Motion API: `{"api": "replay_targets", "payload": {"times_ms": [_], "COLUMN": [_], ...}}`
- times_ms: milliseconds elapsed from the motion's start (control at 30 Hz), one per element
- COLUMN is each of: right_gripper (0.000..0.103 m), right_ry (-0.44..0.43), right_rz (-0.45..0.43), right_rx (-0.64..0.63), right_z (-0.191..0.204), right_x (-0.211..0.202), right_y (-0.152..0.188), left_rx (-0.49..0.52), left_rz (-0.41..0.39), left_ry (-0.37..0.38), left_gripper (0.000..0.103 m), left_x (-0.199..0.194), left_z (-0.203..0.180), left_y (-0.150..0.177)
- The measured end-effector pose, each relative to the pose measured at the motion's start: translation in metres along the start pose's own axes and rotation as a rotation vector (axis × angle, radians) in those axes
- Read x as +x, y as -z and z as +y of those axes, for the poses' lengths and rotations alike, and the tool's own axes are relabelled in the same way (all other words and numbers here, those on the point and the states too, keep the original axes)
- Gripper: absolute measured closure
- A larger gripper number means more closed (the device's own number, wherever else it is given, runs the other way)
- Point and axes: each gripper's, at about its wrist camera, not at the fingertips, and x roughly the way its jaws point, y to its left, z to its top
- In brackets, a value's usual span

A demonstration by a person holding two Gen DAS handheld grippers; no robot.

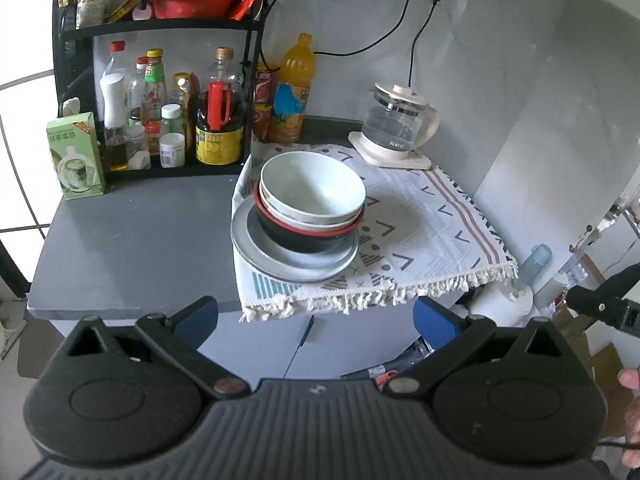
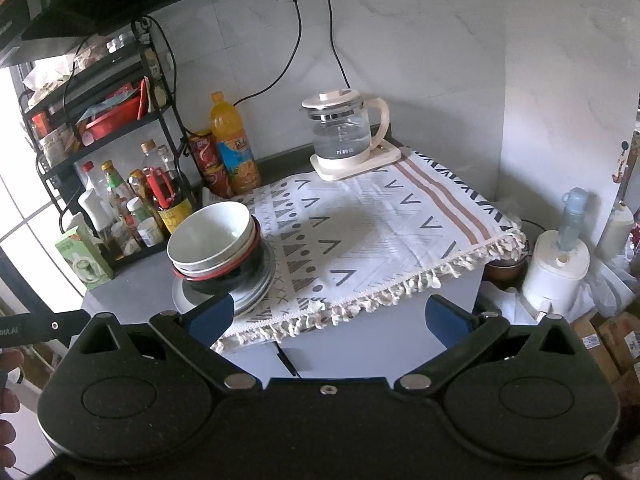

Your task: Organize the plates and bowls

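Glass kettle (image 2: pixel 346 132) sitting on patterned fringed cloth (image 2: pixel 384 224), plugged into wall socket (cord trailing upward). Orange juice bottle (image 1: pixel 291 88) standing beside black rack (image 1: pixel 160 28) holding sauce bottles. Green box (image 1: pixel 76 156) resting on grey counter (image 1: pixel 136 240).

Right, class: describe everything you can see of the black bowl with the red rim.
The black bowl has a glossy dark wall and a thin red rim. It stands upright on stacked grey plates at the left edge of the patterned cloth. Pale bowls are nested inside it, hiding its interior. Both tongs are clear of it.
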Motion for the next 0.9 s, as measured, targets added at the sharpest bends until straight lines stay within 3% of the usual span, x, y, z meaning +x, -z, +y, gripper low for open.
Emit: {"api": "replay_targets", "payload": {"times_ms": [900], "right_gripper": [0.000], "right_ry": [-0.059], "right_rz": [0.034], "right_rx": [-0.069], "right_z": [0.017], "right_x": [-0.016], "right_y": [0.020], "left_rx": [0.045], "left_rz": [-0.034], "left_ry": [-0.002], "left_gripper": [0.000], "left_x": [-0.026], "left_z": [-0.002], "left_y": [0.013]}}
